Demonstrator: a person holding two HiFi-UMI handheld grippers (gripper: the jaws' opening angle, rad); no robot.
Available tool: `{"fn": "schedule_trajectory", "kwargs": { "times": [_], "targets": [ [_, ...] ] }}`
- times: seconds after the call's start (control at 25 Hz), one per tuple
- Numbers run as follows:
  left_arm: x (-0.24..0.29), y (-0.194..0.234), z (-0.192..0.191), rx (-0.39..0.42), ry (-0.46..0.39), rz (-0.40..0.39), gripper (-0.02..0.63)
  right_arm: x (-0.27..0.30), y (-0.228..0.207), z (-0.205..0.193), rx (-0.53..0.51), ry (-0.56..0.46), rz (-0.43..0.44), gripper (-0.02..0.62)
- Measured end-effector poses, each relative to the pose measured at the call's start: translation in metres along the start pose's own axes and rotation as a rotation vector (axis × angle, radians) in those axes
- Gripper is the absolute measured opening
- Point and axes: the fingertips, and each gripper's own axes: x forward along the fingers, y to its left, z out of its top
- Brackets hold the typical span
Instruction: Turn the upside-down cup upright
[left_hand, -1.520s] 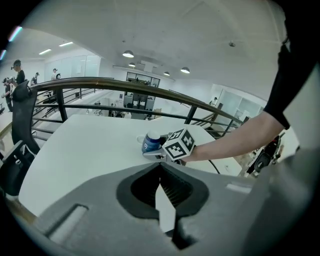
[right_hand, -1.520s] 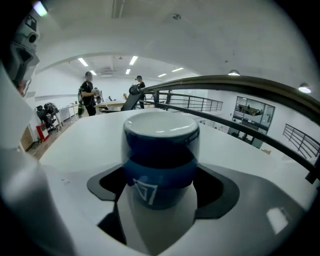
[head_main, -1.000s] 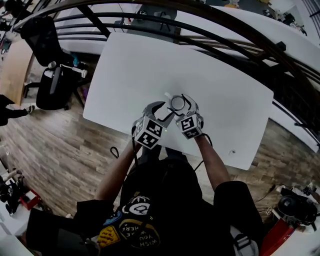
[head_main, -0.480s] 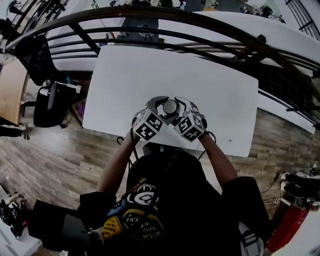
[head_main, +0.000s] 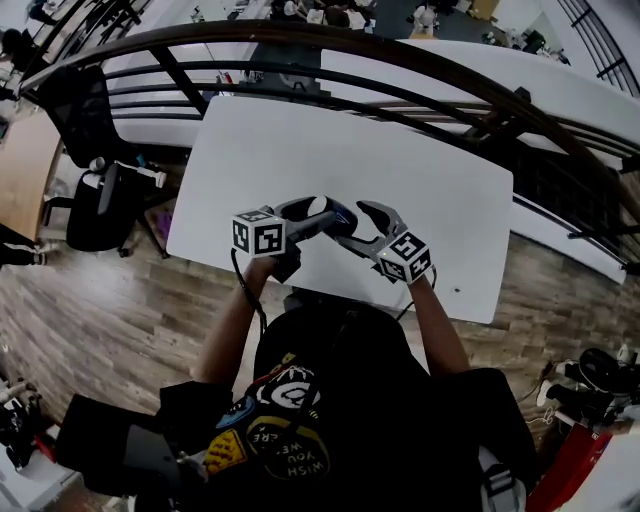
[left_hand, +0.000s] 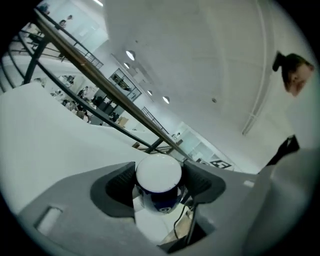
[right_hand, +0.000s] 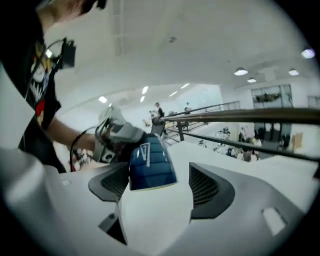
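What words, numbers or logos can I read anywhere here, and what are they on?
"WISH YOU WE..." - round print on the person's black shirt, seen upside down; the rest is unreadable.
On the cup: a white emblem only, no legible letters.
On the marker cubes: black-and-white square patterns, no words.
On a distant panel: too blurred to read.

From above, the cup (head_main: 340, 216) is little more than a dark blue sliver, mostly covered by the fingers (head_main: 305, 207) of the left gripper (head_main: 328, 213), and I cannot make out its mouth in any view. The white mark (right_hand: 144, 152) on its side is too blurred to read. A small dot (head_main: 457, 292) on the tabletop (head_main: 300, 140) is too tiny to name. The tabletop's near edge disappears behind the person (head_main: 330, 400), and the red thing (head_main: 567, 470) at the lower right is cut off at the edge of view.
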Motion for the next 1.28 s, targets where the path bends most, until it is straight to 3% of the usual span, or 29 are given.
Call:
{"fn": "schedule_trajectory", "kwargs": {
  "times": [0.12,0.28,0.36,0.48,0.56,0.68,0.72,0.76,0.8,0.88,1.0,1.12,1.28],
  "targets": [
    [-0.011,0.006,0.008,-0.081,-0.085,-0.008,0.313,-0.015,-0.005,0.008,0.363,-0.188,0.064,0.310],
    [-0.009,0.007,0.022,-0.095,-0.130,-0.047,0.313,-0.002,0.000,0.015,0.735,-0.319,0.315,0.265],
    [-0.003,0.005,0.022,-0.089,-0.134,-0.057,0.313,-0.005,0.001,0.033,0.843,-0.455,0.444,0.088],
    [-0.001,0.000,0.017,-0.091,-0.147,-0.072,0.314,-0.014,0.003,0.039,0.859,-0.537,0.476,0.050],
    [-0.004,0.006,0.010,-0.030,-0.132,-0.016,0.316,-0.011,0.002,0.030,0.805,-0.484,0.426,0.045],
    [-0.018,0.043,-0.015,0.082,-0.022,0.238,0.310,0.004,-0.025,0.001,0.708,-0.332,0.254,0.034],
    [-0.024,0.056,-0.024,0.104,0.017,0.336,0.222,0.011,-0.039,-0.014,0.657,-0.249,0.180,0.034],
    [-0.030,0.066,-0.031,0.127,0.040,0.418,0.081,0.020,-0.053,-0.031,0.578,-0.137,0.103,0.033],
    [-0.034,0.070,-0.036,0.149,0.049,0.472,0.003,0.031,-0.065,-0.050,0.469,0.005,0.031,0.034],
    [-0.037,0.065,-0.045,0.177,0.053,0.501,0.003,0.052,-0.082,-0.087,0.206,0.311,-0.066,0.034],
    [-0.039,0.055,-0.056,0.189,0.057,0.499,0.003,0.080,-0.103,-0.117,-0.174,0.654,-0.098,0.035],
    [-0.046,0.055,-0.062,0.191,0.060,0.512,0.003,0.105,-0.118,-0.122,-0.461,0.858,-0.068,0.035],
    [-0.065,0.060,-0.064,0.173,0.059,0.536,0.003,0.131,-0.128,-0.118,-0.611,1.021,-0.022,0.044]
  ]
}}
